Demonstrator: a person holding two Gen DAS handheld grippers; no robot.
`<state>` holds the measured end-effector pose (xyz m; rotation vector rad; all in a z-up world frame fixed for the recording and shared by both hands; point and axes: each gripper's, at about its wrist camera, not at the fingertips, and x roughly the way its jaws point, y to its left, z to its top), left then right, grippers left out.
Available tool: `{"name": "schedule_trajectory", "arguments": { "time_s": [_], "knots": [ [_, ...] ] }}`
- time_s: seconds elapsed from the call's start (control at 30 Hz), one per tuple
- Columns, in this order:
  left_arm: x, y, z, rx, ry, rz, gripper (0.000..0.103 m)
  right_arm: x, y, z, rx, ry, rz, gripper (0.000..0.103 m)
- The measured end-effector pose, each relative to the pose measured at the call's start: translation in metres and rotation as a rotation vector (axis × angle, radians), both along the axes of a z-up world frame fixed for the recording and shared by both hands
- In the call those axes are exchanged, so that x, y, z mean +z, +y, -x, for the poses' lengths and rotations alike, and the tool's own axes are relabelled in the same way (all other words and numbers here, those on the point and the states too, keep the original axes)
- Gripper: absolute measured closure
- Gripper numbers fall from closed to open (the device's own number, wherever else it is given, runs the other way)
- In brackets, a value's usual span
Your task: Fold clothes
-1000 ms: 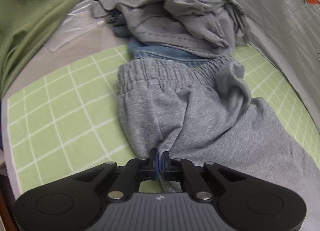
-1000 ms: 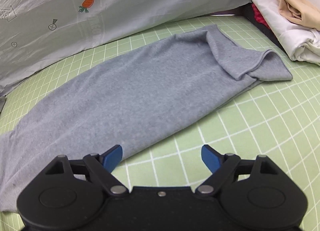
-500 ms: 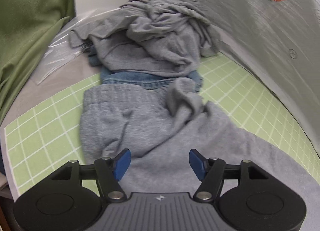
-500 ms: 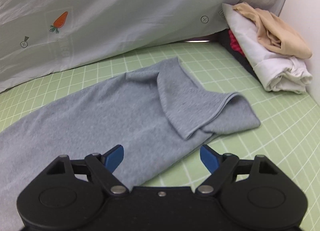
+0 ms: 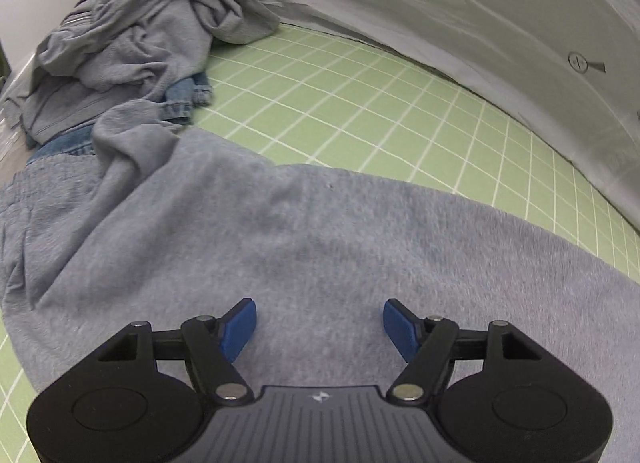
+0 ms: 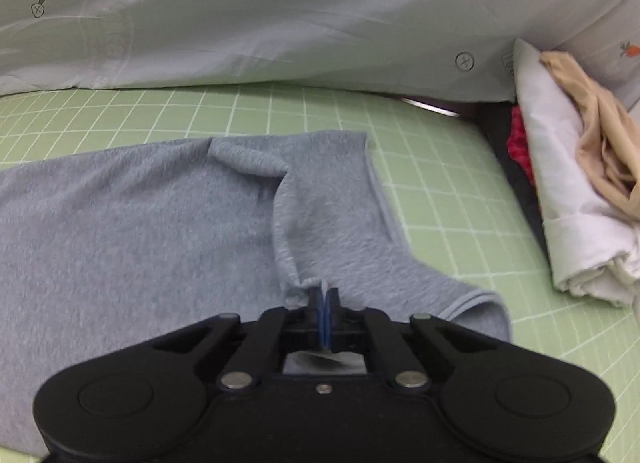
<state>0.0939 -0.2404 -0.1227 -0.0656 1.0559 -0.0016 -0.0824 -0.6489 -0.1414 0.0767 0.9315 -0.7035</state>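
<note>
Your right gripper (image 6: pixel 323 305) had its jaws clamped together on a small bunch of hem at the leg end of the grey sweatpants (image 6: pixel 160 231). Your left gripper (image 5: pixel 319 323) hung over the middle of the same garment with its jaws wide apart, holding nothing.

The pinch on the right looked thin: only a little nub of fleece stood up between the blue pads, so a quick pull could have slipped it free. You may also have caught one layer only, in which case the leg would open up rather than travel as one piece. With the left jaws gripping nothing, a pull from the right could have dragged the whole garment across the green grid mat (image 6: pixel 448 199) instead of folding it.

The sweatpants lay stretched along the mat. The cuff end was doubled back on itself with a ridge running up from your grip, and its ribbed edge curled near the mat. At the other end, the gathered waistband (image 5: pixel 44 187) was rumpled and pressed against a heap of grey clothes (image 5: pixel 132 35) with denim jeans (image 5: pixel 188 95) beneath, so that end could have snagged there. Folded white and beige clothes (image 6: pixel 572 191) sat to the right, apart from the cuff. A carrot-print sheet (image 6: pixel 280 15) ran along the far side.
</note>
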Motion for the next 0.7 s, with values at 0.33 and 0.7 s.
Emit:
{"name": "schedule_trajectory", "arguments": {
  "time_s": [0.33,0.7],
  "knots": [
    [-0.002,-0.022,-0.009,-0.049,0.021,-0.040,0.032,0.024,-0.080,-0.035,-0.152,-0.106,0.109,0.068],
    [0.002,-0.042,0.009,-0.111,0.044,-0.030,0.031,0.008,-0.057,0.066,-0.493,-0.261,-0.187,0.022]
  ]
}}
